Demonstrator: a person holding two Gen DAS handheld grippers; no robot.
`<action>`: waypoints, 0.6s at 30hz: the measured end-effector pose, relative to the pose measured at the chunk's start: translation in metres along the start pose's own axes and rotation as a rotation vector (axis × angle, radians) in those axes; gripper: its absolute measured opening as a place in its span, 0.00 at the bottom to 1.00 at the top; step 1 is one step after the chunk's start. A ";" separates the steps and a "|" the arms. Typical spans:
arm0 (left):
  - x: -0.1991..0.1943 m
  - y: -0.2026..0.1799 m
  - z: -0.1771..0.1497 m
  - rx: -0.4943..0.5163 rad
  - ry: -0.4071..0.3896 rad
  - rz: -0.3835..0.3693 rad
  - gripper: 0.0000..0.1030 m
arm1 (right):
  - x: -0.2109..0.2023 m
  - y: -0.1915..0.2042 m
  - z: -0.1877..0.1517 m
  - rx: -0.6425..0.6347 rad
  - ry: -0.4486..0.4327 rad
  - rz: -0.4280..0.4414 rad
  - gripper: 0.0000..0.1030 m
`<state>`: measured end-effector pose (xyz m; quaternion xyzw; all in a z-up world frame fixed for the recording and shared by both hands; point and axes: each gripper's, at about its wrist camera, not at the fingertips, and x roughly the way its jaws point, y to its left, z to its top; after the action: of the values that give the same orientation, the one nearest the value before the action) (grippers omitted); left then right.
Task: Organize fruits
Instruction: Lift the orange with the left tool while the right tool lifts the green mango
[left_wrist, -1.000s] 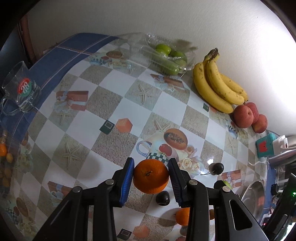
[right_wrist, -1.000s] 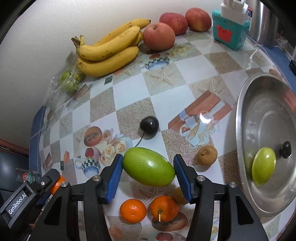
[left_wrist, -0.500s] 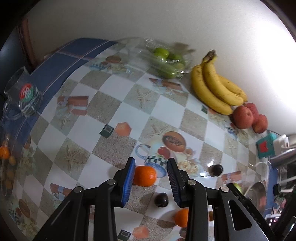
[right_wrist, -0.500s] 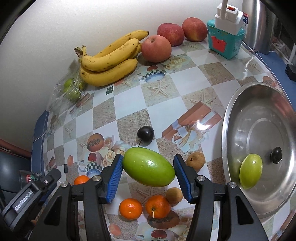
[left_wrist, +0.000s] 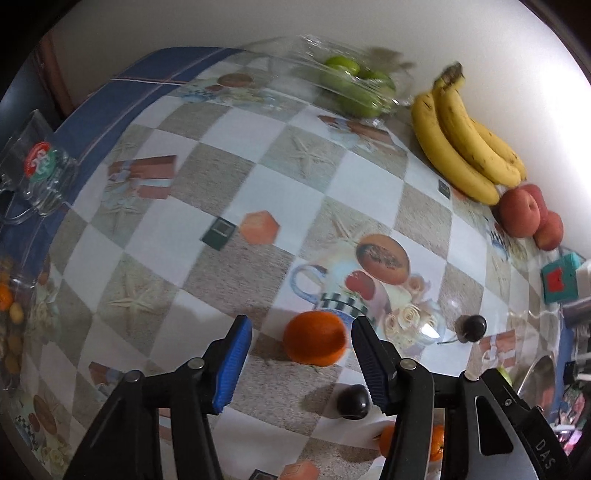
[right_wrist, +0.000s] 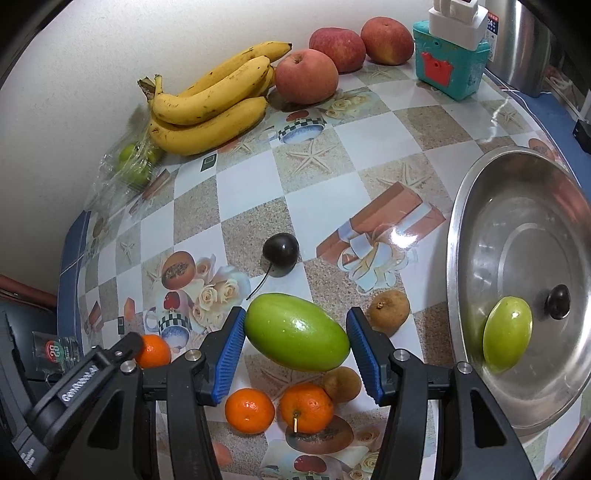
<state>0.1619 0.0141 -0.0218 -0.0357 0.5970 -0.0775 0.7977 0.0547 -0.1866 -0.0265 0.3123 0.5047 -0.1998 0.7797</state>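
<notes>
Opening, left tool (left_wrist: 301, 363) straddles orange (left_wrist: 316, 343), dark cherry (left_wrist: 352, 401) beside; right tool (right_wrist: 295, 354) grips green fruit (right_wrist: 297, 338), prob. mango.

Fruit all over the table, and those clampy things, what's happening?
Someone is sorting fruit with a hand-held gripper in each hand. The left hand-held gripper is opening around an orange that sits on the table, no longer squeezed. The right hand-held gripper holds a green oval fruit above the table, near two more oranges. Another green fruit already lies in the metal pan.
</notes>
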 end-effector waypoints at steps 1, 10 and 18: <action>0.001 -0.003 -0.001 0.010 0.000 0.001 0.59 | 0.000 0.000 0.000 -0.001 0.001 0.000 0.56; 0.012 -0.010 -0.003 0.038 0.015 0.023 0.44 | -0.001 -0.002 0.001 0.004 0.002 0.007 0.56; 0.003 -0.010 -0.001 0.032 -0.006 0.005 0.40 | -0.003 -0.003 0.001 0.011 0.001 0.014 0.56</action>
<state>0.1610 0.0041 -0.0232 -0.0217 0.5932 -0.0850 0.8002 0.0526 -0.1895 -0.0245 0.3201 0.5018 -0.1967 0.7791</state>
